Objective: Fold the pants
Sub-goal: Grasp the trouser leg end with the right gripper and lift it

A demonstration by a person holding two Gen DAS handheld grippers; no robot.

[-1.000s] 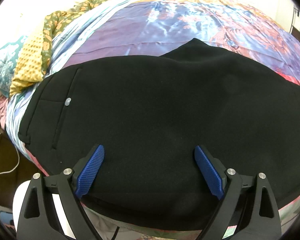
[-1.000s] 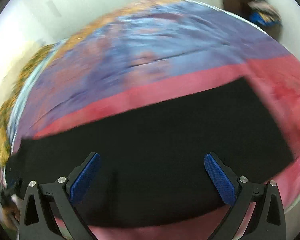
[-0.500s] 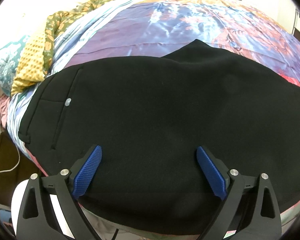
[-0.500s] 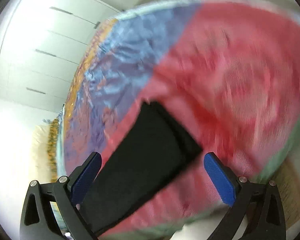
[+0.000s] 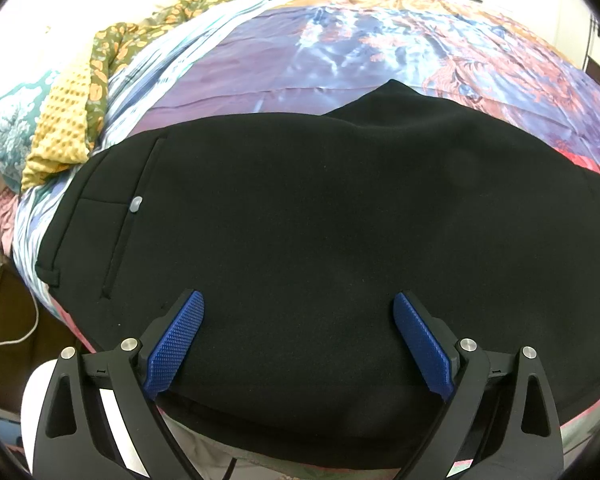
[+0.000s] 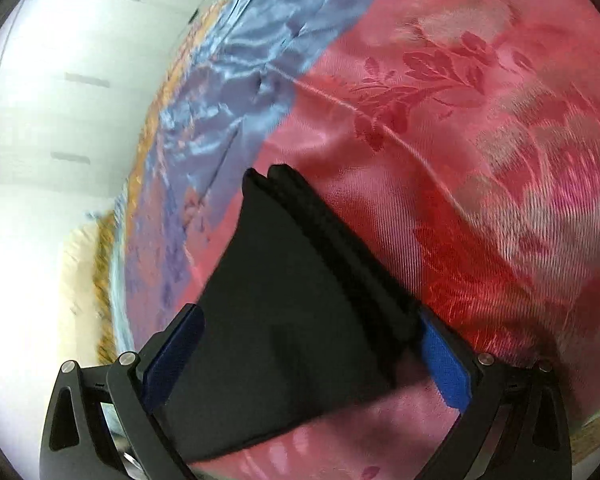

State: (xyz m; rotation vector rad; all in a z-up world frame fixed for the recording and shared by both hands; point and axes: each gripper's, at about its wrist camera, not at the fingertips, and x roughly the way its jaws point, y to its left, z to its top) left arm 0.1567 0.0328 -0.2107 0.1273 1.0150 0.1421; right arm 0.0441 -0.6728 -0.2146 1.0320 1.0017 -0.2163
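Since 1 second ago, the right gripper [image 6: 308, 350] has been swung from a broad view over the leg to a close approach at the hem end, while the left gripper [image 5: 298, 338] has barely been shifted above the waist part. Both claws are spread wide and nothing is held; in the right wrist view the hem corner lies between the fingers, but it is not pinched.

The pants [image 5: 320, 240] are judged to be soft, limp and fairly light, of a thick matte cloth that should not slip in the ribbed blue pads [image 5: 176, 344]. A good hold is judged to be at the stacked hem edges [image 6: 340, 252], where all layers can be taken in 1 pinch, and at the waistband side for the other claw.

The garment is plain black, laid flat and smooth along the near edge of the bed on a satin bedspread [image 5: 340, 52] of blue, purple and pink. A pocket seam with 1 small grey button [image 5: 136, 203] is seen near the waist. The legs appear to be laid 1 upon the other.
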